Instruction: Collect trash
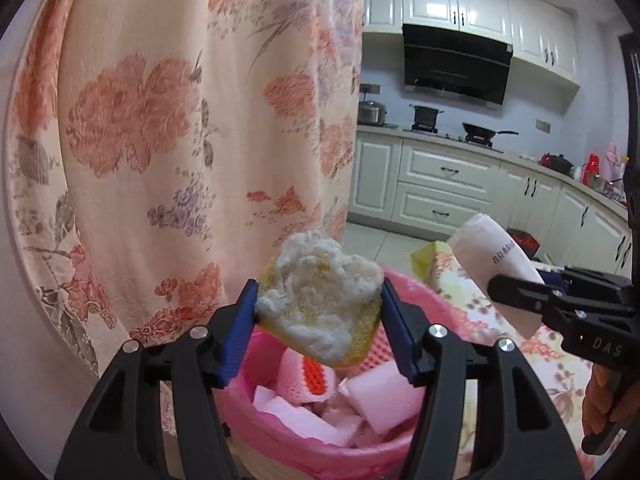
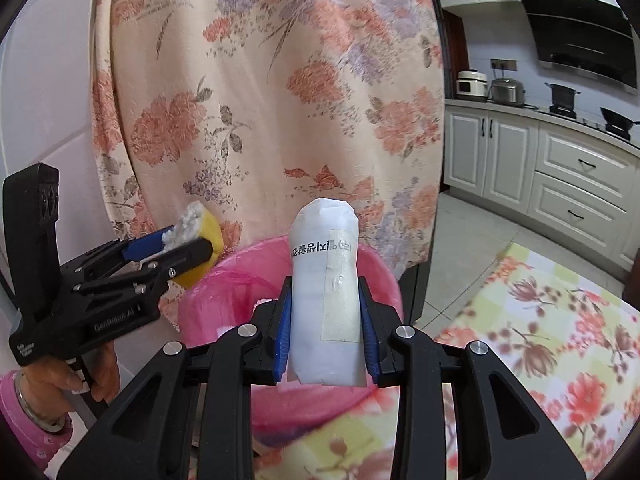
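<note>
Blue pads of the left tongs [image 1: 319, 322] stood about half open with a torn yellow sponge [image 1: 320, 300] wedged between them, its white stuffing bursting out. Whether the pads pressed it firmly or only cradled it could not be told for sure, though it hung there without other support. The right tongs [image 2: 326, 322] were narrowed on a white paper-wrapped packet [image 2: 325, 300], pinched at both sides and pointing upright, printed text across its front.

Both pieces were carried above the pink bin [image 1: 420, 300], probably so they would fall straight in once let go. The bin, lined with a pink plastic bag [image 1: 304, 450], already held pink foam wrap, an orange mesh sleeve [image 1: 314, 376] and crumpled tissue. It stood beside a counter covered in a flowered cloth [image 2: 560, 340], with a floral curtain [image 1: 180, 120] hanging behind and kitchen cabinets [image 1: 440, 180] well beyond.
</note>
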Motion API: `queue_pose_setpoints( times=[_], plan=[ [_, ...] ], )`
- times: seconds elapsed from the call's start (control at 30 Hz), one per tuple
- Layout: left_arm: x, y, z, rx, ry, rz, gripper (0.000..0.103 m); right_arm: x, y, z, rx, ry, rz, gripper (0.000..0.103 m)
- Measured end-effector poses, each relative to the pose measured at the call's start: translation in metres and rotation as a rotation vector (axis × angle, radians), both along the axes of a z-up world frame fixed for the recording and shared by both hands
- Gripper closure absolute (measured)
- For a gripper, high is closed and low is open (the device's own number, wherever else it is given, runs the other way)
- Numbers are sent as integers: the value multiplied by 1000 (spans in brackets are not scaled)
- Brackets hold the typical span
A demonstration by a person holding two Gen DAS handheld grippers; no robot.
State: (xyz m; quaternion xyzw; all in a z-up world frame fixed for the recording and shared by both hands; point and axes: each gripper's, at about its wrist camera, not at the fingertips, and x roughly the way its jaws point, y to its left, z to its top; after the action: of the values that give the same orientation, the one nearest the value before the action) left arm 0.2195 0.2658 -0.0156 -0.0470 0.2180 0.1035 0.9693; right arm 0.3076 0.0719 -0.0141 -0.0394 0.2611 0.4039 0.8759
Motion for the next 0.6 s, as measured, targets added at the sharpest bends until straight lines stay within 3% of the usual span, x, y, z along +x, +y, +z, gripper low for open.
queue_pose_setpoints(
  times=[0.17,0.3,0.5,0.6],
  plan=[
    [8,14,-13,-17,13,17,37,21,16,-17,-6,45,-9,67],
    [10,20,-18,-22,16,18,25,33,17,-31,12,85,-10,42],
    [11,22,-16,-16,6,50,19,30,3,-33,44,95,-9,41],
    [-3,18,-8,-10,-34,85,6,19,-12,-26,58,75,-23,41]
  ],
)
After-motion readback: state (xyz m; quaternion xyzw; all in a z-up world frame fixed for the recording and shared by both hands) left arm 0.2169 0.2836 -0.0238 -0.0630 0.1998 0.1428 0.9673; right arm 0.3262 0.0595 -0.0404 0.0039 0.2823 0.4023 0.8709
